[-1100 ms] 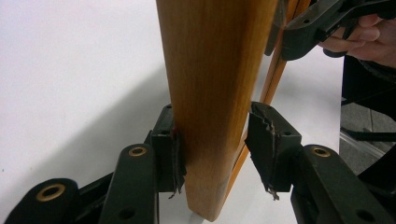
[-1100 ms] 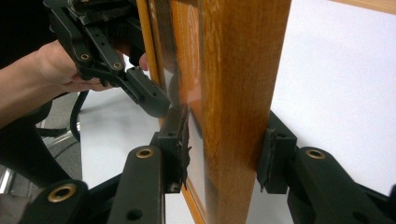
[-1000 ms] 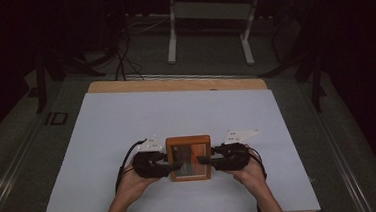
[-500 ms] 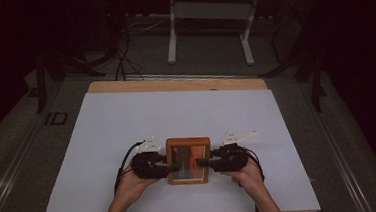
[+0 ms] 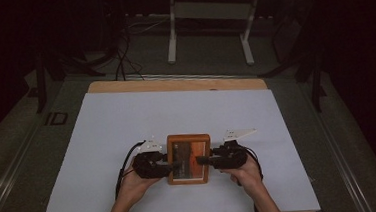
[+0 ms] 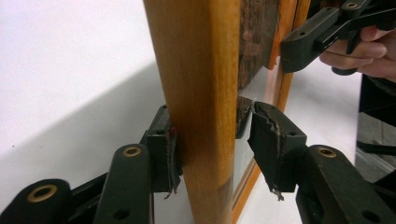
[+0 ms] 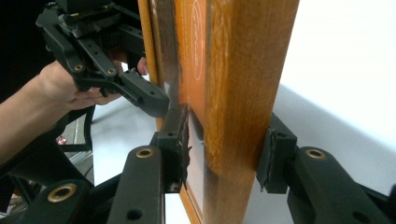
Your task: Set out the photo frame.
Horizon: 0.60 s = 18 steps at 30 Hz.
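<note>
A wooden picture frame (image 5: 189, 158) with a dark and orange picture lies on the white sheet near the front, between both grippers. My left gripper (image 5: 172, 163) reaches over the frame's left edge. In the left gripper view the wooden rail (image 6: 201, 93) stands between the jaws of my left gripper (image 6: 213, 130). One pad (image 6: 163, 149) touches the back, while the other pad (image 6: 268, 140) stands off the glass; these jaws have just been opening. My right gripper (image 5: 202, 161) holds the right edge. In the right gripper view my right gripper (image 7: 226, 137) presses both pads on the rail (image 7: 238, 93).
The white sheet (image 5: 127, 120) covers a wooden table (image 5: 174, 84). Behind the table, on the dark floor, stand a metal stand's legs (image 5: 208, 29) and some cables (image 5: 122, 55). Both hands come in from the table's front edge.
The frame and both hands have hardly shifted. The frame's near edge sits a touch closer to the table's front edge than a second ago.
</note>
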Tool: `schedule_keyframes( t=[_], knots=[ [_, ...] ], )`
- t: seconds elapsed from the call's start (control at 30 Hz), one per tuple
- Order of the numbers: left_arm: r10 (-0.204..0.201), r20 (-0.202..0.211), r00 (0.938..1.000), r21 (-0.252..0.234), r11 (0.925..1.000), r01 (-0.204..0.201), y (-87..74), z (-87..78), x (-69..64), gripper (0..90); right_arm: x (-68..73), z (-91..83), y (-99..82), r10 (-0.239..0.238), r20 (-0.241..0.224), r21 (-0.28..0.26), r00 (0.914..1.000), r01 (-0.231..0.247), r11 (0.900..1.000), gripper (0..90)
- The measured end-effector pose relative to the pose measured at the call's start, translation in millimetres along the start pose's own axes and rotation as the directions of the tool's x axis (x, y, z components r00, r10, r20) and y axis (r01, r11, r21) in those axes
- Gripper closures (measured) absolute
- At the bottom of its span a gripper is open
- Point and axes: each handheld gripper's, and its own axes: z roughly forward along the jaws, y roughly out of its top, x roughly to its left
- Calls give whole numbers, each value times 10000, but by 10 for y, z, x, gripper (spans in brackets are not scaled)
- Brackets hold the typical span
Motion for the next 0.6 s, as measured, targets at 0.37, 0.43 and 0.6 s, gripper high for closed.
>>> schedule_keyframes(
  t=[0.37, 0.43, 0.6],
  knots=[
    [71, -208, 9998, -5, 10000, -71, -2, 17, -17, 520, -10, 11, -1, 117, 111, 7, 9999, -117, 9999, 592],
    [89, -226, 9997, 24, 10000, -89, -3, 14, -22, 519, -9, 12, -3, 72, 106, 23, 9999, -73, 10000, 586],
    [7, 95, 10000, 52, 10000, -7, -4, 3, -7, 482, -29, 21, -26, 154, 160, 108, 9998, -156, 9998, 480]
  ],
)
